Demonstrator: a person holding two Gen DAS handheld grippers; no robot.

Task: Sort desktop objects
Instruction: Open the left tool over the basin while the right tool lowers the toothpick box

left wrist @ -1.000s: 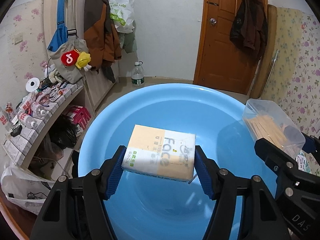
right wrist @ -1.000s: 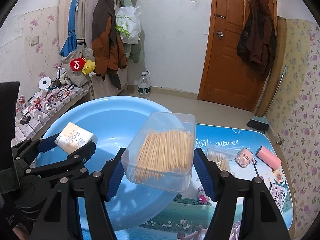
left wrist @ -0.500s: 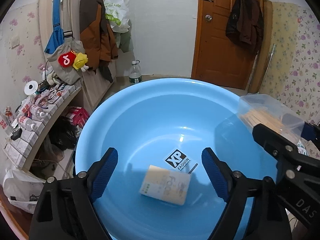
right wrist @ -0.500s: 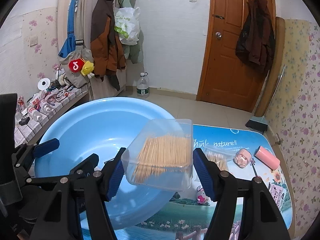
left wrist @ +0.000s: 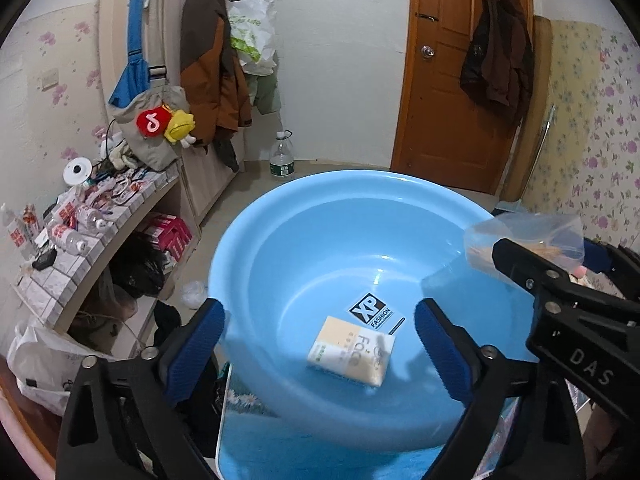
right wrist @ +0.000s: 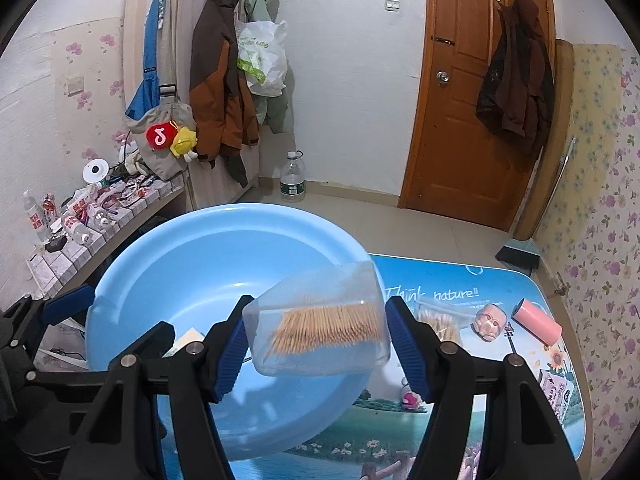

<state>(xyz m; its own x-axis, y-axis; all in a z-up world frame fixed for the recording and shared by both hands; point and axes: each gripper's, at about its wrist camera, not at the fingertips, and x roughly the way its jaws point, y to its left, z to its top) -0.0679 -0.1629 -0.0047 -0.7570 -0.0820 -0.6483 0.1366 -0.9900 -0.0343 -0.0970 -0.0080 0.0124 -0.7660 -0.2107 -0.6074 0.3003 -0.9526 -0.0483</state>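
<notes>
My right gripper [right wrist: 316, 344] clamps the clear plastic toothpick box [right wrist: 320, 332], long axis crosswise, over the round blue plastic basin's [right wrist: 120, 276] right rim; my left gripper [left wrist: 320, 344], empty, jaws opening, hangs above the tissue pack [left wrist: 352, 350] on the basin floor

We see the left gripper [left wrist: 320, 344] over the blue basin [left wrist: 280, 248], jaws opening, nothing clamped. Tissue pack [left wrist: 351, 351] lies on the basin floor, just beside the XP Fashion sticker [left wrist: 371, 311]. Right gripper [left wrist: 540, 264] holds a clear toothpick box [left wrist: 520, 232] at the right.
</notes>
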